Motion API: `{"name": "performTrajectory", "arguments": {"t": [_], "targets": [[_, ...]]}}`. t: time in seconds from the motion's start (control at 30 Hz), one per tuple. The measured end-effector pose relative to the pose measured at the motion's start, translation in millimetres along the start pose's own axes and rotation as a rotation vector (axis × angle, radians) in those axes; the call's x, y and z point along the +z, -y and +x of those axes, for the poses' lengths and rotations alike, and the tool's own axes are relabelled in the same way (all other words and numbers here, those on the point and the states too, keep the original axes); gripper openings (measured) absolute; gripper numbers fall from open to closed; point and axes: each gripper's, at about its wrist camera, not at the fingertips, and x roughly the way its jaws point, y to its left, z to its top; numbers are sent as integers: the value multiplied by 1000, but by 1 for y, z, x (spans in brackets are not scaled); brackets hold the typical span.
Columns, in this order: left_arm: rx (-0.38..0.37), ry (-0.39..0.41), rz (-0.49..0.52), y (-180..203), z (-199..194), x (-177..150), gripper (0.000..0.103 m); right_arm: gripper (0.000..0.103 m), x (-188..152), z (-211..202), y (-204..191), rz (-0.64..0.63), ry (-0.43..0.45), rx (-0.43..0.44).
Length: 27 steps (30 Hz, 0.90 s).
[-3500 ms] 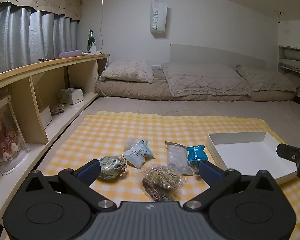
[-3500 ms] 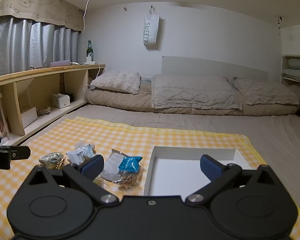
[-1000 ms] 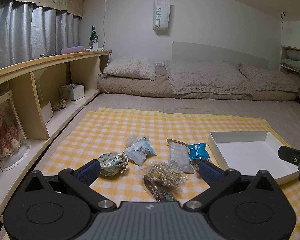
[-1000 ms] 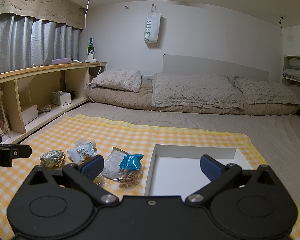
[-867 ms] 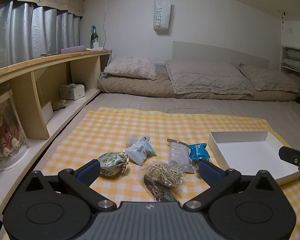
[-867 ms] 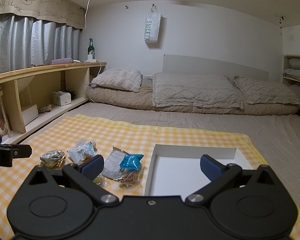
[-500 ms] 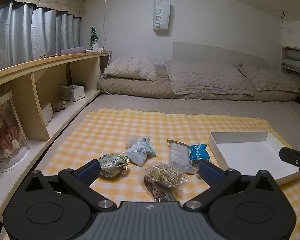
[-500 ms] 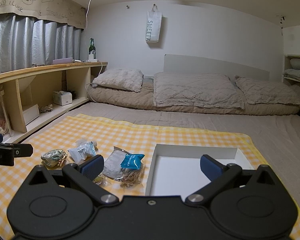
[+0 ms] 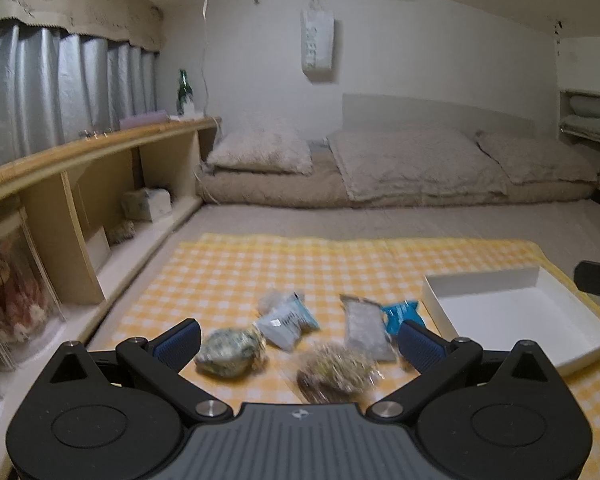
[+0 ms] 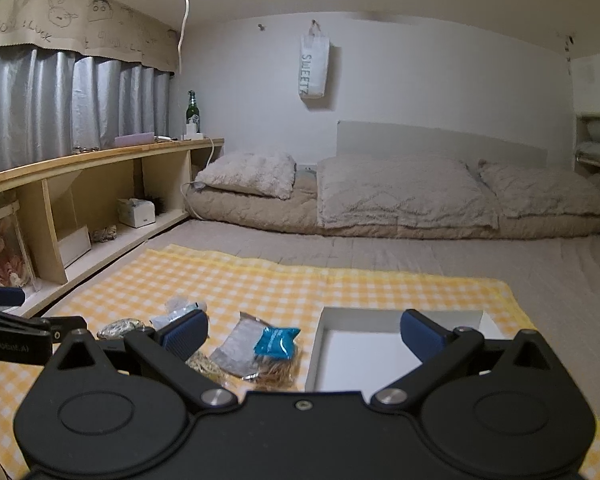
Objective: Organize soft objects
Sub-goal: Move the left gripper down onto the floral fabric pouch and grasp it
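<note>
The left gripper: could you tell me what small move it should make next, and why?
Probably lower the left gripper, open and empty, onto the green pouch nearest it; every packet lies on the checked cloth and the white tray holds nothing.

Motion blur is smearing the left wrist view, so the print on the pale packet and the hanging bag is not reading. The left gripper's housing is covering the near edge of the clear bag of tangled strands. In the right wrist view, the right gripper's body is hiding the near part of the white tray, and the picture's left edge is cutting off the left gripper.
</note>
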Motion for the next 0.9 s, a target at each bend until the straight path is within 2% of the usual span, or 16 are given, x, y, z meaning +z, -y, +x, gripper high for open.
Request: {"name": "performTrajectory", "arguments": {"t": [0.27, 0.43, 0.57, 0.67, 0.9], "targets": [[80, 137, -41, -19, 4, 47, 103, 103, 46, 8, -4, -62, 34, 97], [96, 150, -42, -25, 23, 74, 103, 103, 74, 27, -9, -87, 54, 128], [116, 114, -63, -32, 49, 84, 103, 103, 92, 53, -15, -92, 65, 137], [121, 86, -72, -40, 68, 80, 103, 103, 99, 83, -16, -75, 26, 156], [70, -38, -74, -54, 117, 64, 103, 103, 70, 152, -14, -12, -114, 327]]}}
